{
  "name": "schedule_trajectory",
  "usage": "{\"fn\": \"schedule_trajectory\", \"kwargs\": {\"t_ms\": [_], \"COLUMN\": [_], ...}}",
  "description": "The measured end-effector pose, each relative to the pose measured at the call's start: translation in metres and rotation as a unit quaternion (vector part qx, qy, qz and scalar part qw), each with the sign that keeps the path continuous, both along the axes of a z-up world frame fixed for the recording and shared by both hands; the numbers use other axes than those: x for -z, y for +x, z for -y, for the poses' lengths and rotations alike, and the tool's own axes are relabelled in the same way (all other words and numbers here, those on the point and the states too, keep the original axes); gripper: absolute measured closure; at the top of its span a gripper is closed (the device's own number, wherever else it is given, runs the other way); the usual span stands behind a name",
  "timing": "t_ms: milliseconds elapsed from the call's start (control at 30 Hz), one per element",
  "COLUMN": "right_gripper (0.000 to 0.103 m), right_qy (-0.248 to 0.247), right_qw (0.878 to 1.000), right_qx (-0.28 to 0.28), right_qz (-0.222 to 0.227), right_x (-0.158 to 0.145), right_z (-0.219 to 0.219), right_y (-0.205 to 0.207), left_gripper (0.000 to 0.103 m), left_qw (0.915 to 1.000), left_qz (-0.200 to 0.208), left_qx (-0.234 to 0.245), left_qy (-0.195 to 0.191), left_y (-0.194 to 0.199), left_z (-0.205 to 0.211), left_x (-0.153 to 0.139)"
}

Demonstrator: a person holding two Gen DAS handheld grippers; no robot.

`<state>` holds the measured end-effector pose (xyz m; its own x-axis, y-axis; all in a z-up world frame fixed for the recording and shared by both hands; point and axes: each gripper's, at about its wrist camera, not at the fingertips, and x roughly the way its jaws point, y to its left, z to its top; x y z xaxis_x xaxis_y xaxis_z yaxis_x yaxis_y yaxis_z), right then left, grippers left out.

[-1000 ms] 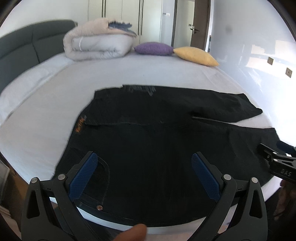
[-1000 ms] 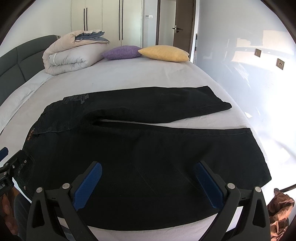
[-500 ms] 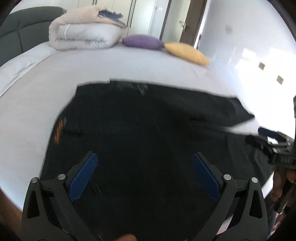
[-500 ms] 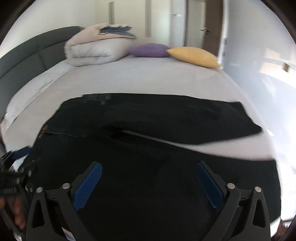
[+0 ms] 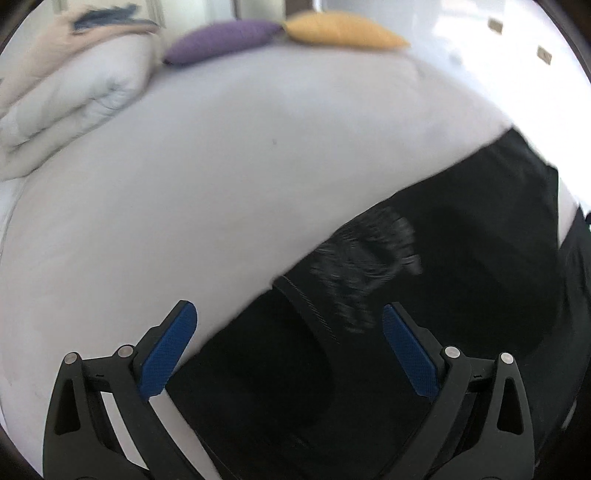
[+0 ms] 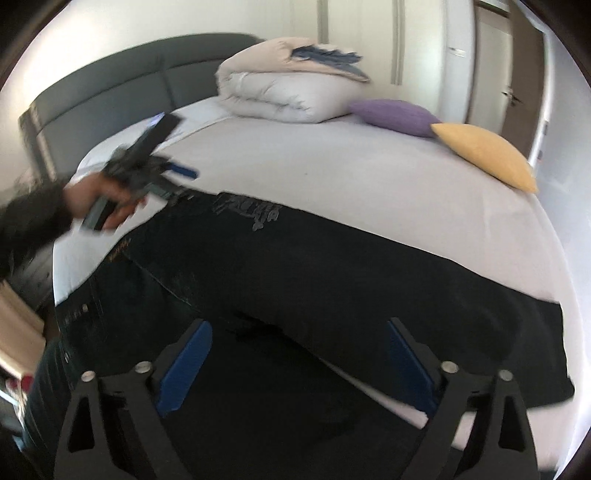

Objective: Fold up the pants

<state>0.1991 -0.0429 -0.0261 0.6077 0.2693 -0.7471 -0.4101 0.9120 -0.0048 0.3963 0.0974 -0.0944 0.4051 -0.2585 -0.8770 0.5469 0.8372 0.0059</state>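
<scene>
Left gripper [image 5: 290, 347] over flat black pants [image 5: 461, 266]

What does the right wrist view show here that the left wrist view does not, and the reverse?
Only the right wrist view shows the grey headboard, the person's left hand holding the left tool at the pants' waist, the door, and its own open right tool.

Only the left wrist view shows the wall sockets, and the left tool's open blue pads up close.

Both show the black pants on the white bed, the folded duvet, the purple pillow and yellow pillow.
</scene>
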Motion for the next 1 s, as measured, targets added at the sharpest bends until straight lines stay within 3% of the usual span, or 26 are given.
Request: {"fn": "schedule_trajectory", "kwargs": {"t_ms": [133, 200, 267, 333, 400, 500, 567, 767, 933, 1000], "right_gripper": [0.023, 0.028, 0.031, 0.032, 0.033, 0.033, 0.033, 0.033, 0.033, 0.033], "right_qy": [-0.003, -0.002, -0.003, -0.005, -0.003, -0.001, -0.005, -0.046, -0.095, -0.113], "right_qw": [1.0, 0.999, 0.999, 0.999, 0.999, 0.998, 0.998, 0.993, 0.984, 0.979], "right_qx": [-0.016, -0.027, -0.036, -0.045, -0.05, -0.056, -0.063, -0.112, -0.15, -0.168], "right_qz": [-0.012, -0.019, -0.02, -0.018, -0.015, -0.013, -0.014, -0.012, -0.017, -0.022], "right_x": [0.012, 0.017, 0.019, 0.02, 0.019, 0.016, 0.015, 0.014, 0.02, 0.026], "right_z": [0.005, 0.005, 0.003, -0.001, -0.006, -0.016, -0.027, -0.063, -0.089, -0.099], "right_y": [0.017, 0.029, 0.038, 0.051, 0.067, 0.09, 0.108, 0.146, 0.172, 0.18], "left_gripper": [0.002, 0.009, 0.011, 0.028, 0.061, 0.083, 0.092, 0.096, 0.096, 0.096], "left_qw": [0.9985, 0.9962, 0.9959, 0.996, 0.9966, 0.9978, 0.9986, 0.9925, 0.9865, 0.9842], "left_qz": [-0.05, -0.084, -0.085, -0.078, -0.067, -0.044, -0.026, 0.107, 0.159, 0.173], "left_qx": [0.019, 0.02, 0.028, 0.036, 0.043, 0.049, 0.046, 0.047, 0.038, 0.036], "left_qy": [-0.009, -0.013, -0.013, -0.025, -0.021, -0.002, 0.004, 0.034, 0.008, 0.008], "left_y": [0.037, 0.053, 0.057, 0.057, 0.053, 0.04, 0.034, -0.028, -0.077, -0.068], "left_z": [-0.009, -0.015, -0.017, -0.018, -0.017, -0.014, -0.013, -0.017, -0.027, -0.029], "left_x": [0.019, 0.034, 0.041, 0.04, 0.04, 0.033, 0.026, -0.006, -0.015, -0.019]}}
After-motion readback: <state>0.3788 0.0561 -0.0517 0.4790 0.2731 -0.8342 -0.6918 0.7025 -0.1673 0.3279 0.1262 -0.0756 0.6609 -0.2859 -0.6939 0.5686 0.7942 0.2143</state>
